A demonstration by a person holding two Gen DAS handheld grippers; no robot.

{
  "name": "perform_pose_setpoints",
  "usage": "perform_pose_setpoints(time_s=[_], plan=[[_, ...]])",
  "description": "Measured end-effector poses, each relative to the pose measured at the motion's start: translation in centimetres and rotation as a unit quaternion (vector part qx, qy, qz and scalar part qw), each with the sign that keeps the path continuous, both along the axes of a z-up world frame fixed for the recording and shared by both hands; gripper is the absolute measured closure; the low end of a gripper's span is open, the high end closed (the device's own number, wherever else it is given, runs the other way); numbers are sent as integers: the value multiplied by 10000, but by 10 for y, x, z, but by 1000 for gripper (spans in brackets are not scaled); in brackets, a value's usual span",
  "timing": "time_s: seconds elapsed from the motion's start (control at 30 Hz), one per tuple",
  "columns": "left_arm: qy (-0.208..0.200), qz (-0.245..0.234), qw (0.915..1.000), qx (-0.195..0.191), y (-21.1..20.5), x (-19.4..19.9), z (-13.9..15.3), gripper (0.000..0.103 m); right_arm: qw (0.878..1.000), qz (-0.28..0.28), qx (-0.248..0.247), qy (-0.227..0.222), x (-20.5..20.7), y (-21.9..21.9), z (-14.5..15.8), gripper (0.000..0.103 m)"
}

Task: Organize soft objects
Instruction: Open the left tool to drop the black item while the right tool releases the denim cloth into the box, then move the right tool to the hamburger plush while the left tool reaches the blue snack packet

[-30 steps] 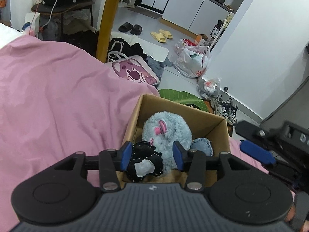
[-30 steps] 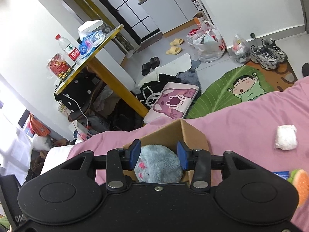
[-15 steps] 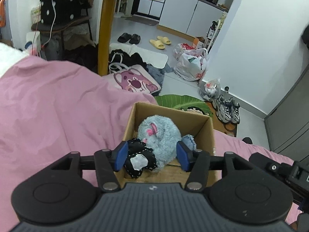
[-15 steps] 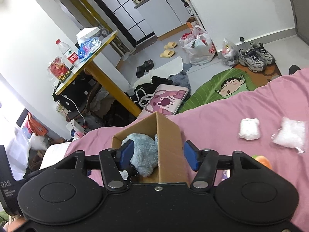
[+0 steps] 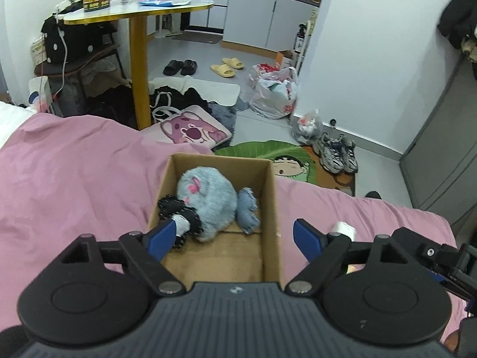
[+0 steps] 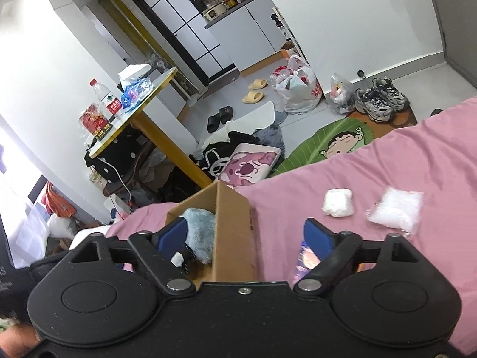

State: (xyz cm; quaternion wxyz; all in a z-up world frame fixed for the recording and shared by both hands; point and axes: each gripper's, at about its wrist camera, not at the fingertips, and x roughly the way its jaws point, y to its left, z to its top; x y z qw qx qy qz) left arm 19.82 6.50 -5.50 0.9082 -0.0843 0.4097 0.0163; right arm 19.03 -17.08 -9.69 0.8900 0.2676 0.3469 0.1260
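A brown cardboard box (image 5: 269,197) stands open on the pink bedcover (image 5: 74,179). Inside lie a grey-blue plush toy (image 5: 205,194) and a small black and white soft toy (image 5: 179,211). My left gripper (image 5: 234,238) is open and empty, above the box's near end. My right gripper (image 6: 246,237) is open and empty, straddling the box's right wall (image 6: 235,232); the plush (image 6: 199,223) shows behind it. A white soft wad (image 6: 338,203) and a clear bag of white fluff (image 6: 395,208) lie on the cover to the right. The wad also shows in the left view (image 5: 344,228).
A colourful packet (image 6: 305,256) lies under my right gripper's right finger. Beyond the bed edge are a yellow-legged table (image 5: 140,68), a pink bear cushion (image 5: 193,128), a green cartoon mat (image 5: 268,155), sneakers (image 5: 338,152), bags and slippers on the floor. My right gripper (image 5: 432,256) shows at the left view's right edge.
Both grippers have opened wide and pulled back and up from the box. The black and white toy and the grey-blue plush now lie free in the box.
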Motion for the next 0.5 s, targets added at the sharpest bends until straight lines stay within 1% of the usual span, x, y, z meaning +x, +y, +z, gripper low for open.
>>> perform_pose_setpoints(time_s=[0.1, 0.2, 0.3, 0.4, 0.43, 0.5], plan=[[-14, -128, 9999, 80, -14, -7, 3, 17, 10000, -13, 39, -8, -8, -12, -2, 12], [-16, -247, 9995, 208, -28, -14, 4, 14, 9999, -65, 156, 16, -15, -25, -5, 11], [74, -236, 9991, 340, -40, -19, 4, 11, 9997, -95, 230, 52, -20, -34, -9, 10], [112, -239, 9990, 362, -48, -24, 3, 4, 9993, -119, 336, 116, -25, -41, -15, 9], [106, -245, 9988, 400, -52, -25, 4, 0, 9991, -139, 373, 133, -26, -44, -17, 9], [81, -282, 9982, 529, -59, -28, 4, 0, 9982, -248, 507, 208, -28, -51, -23, 9]])
